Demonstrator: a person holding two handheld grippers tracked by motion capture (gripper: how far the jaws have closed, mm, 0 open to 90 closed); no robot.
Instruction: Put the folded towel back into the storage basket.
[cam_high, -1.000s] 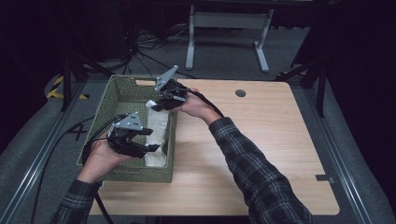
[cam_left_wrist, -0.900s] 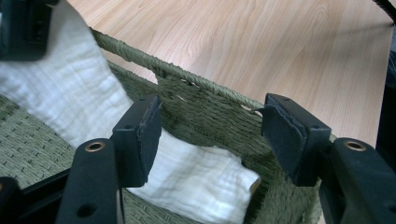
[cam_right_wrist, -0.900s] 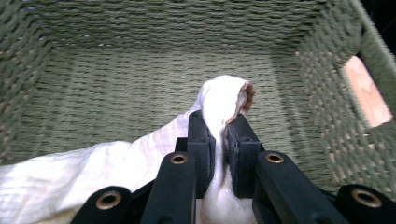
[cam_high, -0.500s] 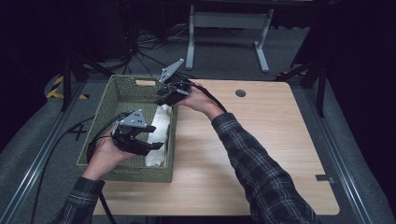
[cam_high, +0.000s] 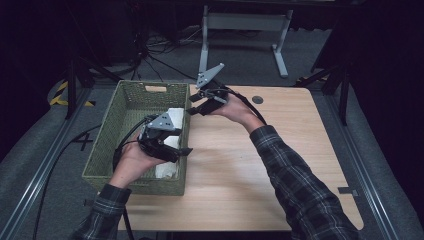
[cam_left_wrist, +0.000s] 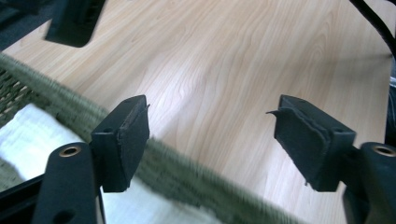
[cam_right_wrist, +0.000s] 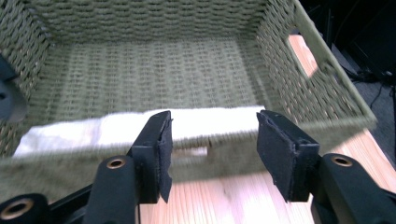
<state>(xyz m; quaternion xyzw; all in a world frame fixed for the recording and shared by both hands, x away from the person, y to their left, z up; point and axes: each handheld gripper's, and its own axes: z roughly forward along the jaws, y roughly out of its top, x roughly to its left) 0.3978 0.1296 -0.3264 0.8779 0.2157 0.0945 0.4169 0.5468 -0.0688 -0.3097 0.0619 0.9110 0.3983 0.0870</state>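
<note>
White folded cloth (cam_high: 170, 131) lies inside the basket (cam_high: 131, 102), along its surface-side wall: placement looks complete. I read both left tongs (cam_high: 181, 151) and right tongs (cam_high: 194, 110) apart, just opened, empty; withdrawal remains.

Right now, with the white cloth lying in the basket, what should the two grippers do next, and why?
Probably draw both back over the table. The cloth lies in the basket along its near wall, and the jaws of the left gripper and right gripper have just been opening, with nothing between them. The drop looks done.
</note>
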